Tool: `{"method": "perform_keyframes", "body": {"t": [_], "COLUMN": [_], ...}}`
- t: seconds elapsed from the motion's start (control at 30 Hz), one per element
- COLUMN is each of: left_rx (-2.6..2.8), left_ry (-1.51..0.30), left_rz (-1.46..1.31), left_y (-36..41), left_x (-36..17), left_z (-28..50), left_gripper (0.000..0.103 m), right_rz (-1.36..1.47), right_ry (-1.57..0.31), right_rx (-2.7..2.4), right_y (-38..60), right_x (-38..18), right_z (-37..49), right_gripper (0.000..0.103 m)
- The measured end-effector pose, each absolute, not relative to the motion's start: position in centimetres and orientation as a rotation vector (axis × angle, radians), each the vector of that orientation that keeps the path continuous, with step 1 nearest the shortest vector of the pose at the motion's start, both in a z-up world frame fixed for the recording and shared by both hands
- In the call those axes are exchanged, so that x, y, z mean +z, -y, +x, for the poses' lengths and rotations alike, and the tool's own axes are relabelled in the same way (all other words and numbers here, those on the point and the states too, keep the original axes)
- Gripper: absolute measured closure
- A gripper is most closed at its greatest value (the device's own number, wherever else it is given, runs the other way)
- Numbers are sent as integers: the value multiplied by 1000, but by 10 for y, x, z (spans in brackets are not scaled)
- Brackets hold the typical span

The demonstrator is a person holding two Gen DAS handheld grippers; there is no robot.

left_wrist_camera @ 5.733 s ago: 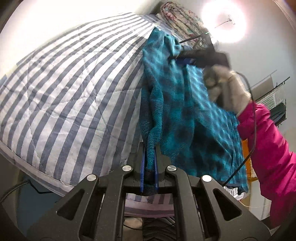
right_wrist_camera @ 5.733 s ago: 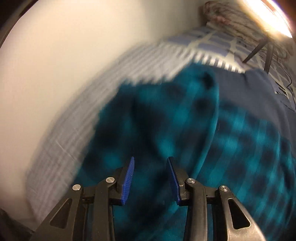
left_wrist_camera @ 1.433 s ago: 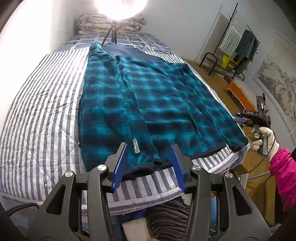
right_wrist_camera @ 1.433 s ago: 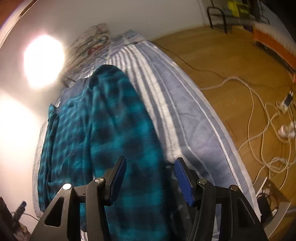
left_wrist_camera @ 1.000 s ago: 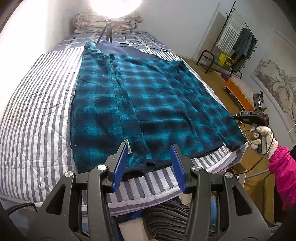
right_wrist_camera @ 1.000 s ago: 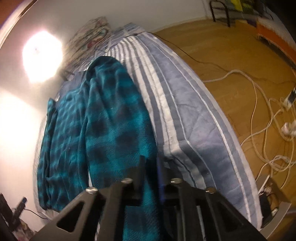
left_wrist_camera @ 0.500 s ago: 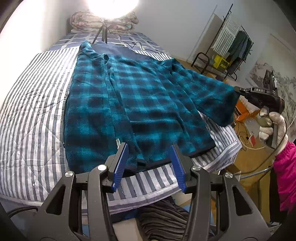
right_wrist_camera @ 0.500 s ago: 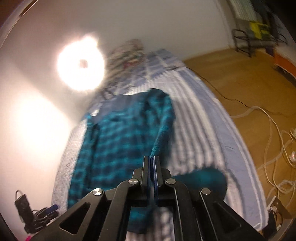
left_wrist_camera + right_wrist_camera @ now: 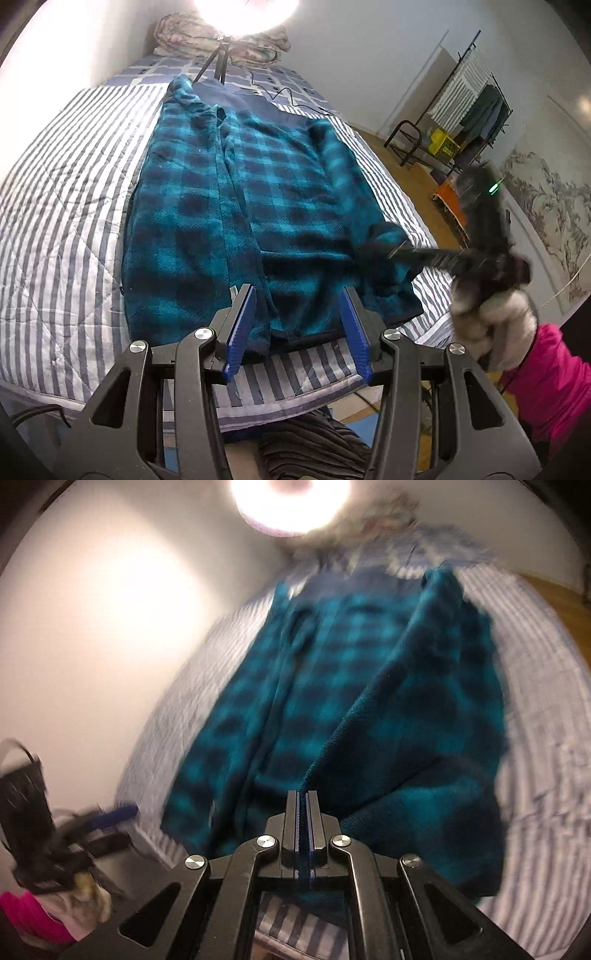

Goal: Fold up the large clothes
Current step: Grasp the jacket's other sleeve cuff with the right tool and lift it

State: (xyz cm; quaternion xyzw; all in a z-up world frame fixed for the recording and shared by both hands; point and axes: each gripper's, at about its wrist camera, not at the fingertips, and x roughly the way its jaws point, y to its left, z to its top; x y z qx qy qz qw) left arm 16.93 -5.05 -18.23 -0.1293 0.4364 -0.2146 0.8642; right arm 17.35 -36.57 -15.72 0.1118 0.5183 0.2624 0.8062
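A teal and black plaid fleece jacket lies lengthwise on the striped bed, collar at the far end. Its left side is folded in over the body. My left gripper is open and empty, just above the jacket's near hem. My right gripper is shut on the edge of the jacket's right sleeve and holds it lifted over the body. In the left wrist view the right gripper shows blurred, with the sleeve cuff pinched over the jacket's lower right part.
A bright lamp on a tripod stands at the head of the bed by folded bedding. A clothes rack and wooden floor lie to the right. Dark striped fabric is below the bed's near edge.
My right gripper closed on the right sleeve at the bed's right edge, lifted it and carried it left over the jacket. My left gripper stayed open near the hem.
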Motion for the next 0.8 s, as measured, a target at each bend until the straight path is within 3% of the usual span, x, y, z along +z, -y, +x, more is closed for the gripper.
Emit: {"method": "perform_keyframes", "body": {"t": [0.1, 0.17, 0.33, 0.57, 0.7, 0.8], "left_rx": [-458, -467, -505, -528, -514, -497], "left_ry": [-923, -928, -949, -985, -988, -987], "left_rz": [-288, -296, -320, -331, -337, -344], "left_y": [54, 58, 73, 89, 88, 84], "left_x": [-185, -186, -193, -203, -203, -202], "left_z": [173, 176, 185, 190, 189, 191], "left_gripper": [55, 55, 55, 55, 55, 55], "right_rz": [229, 269, 322, 415, 514, 476], "right_ry": [-1168, -1165, -1054, -1027, -1075, -1081], "right_rx": [586, 602, 552, 320, 336, 428], "right_y": [361, 371, 420, 504, 513, 495], "right_x": [-177, -175, -142, -156, -186, -186], "right_z": [167, 163, 152, 159, 166, 161], "right_gripper": [95, 72, 68, 44, 45, 62]}}
